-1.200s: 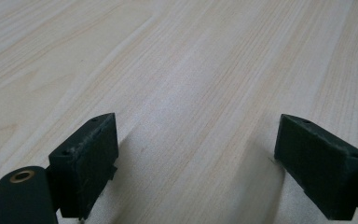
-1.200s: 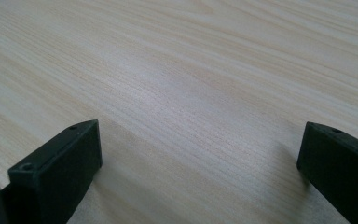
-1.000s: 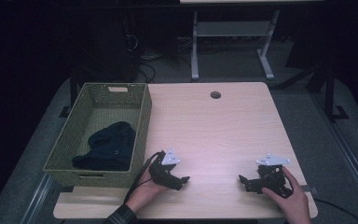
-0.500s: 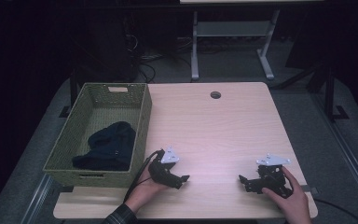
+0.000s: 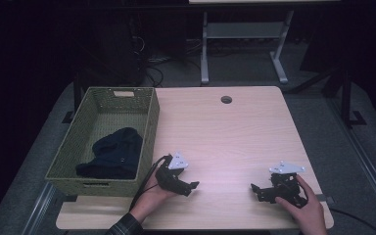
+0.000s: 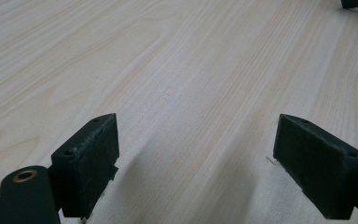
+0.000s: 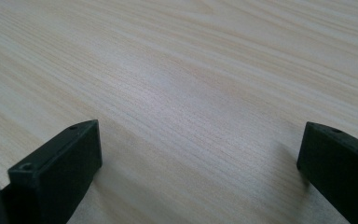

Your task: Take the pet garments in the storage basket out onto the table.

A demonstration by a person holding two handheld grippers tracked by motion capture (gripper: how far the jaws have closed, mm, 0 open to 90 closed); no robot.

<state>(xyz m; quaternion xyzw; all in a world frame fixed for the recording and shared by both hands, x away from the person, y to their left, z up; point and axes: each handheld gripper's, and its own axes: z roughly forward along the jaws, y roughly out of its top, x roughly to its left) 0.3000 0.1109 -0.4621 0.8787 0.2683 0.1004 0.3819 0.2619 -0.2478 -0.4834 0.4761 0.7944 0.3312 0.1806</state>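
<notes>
My left gripper (image 5: 192, 187) rests low on the light wooden table (image 5: 225, 132) near its front edge, just right of a green woven basket (image 5: 149, 122). In the left gripper view its jaws stand wide apart over bare wood, left gripper (image 6: 196, 158) open and holding nothing. My right gripper (image 5: 254, 189) sits at the front right of the table, pointing left. Its jaws also stand far apart in the right gripper view, right gripper (image 7: 198, 163) open over bare wood. A dark blue cloth (image 5: 113, 152) lies crumpled inside the basket.
The basket takes up the table's left side. A round cable hole (image 5: 226, 99) sits near the far edge. Beyond the table stand a white metal frame (image 5: 240, 44) and cables on a dark floor. The other gripper's tip (image 6: 356, 3) shows at the left gripper view's top right.
The left gripper has edged slightly toward the table's front; the right gripper has barely moved. Both stay open.
</notes>
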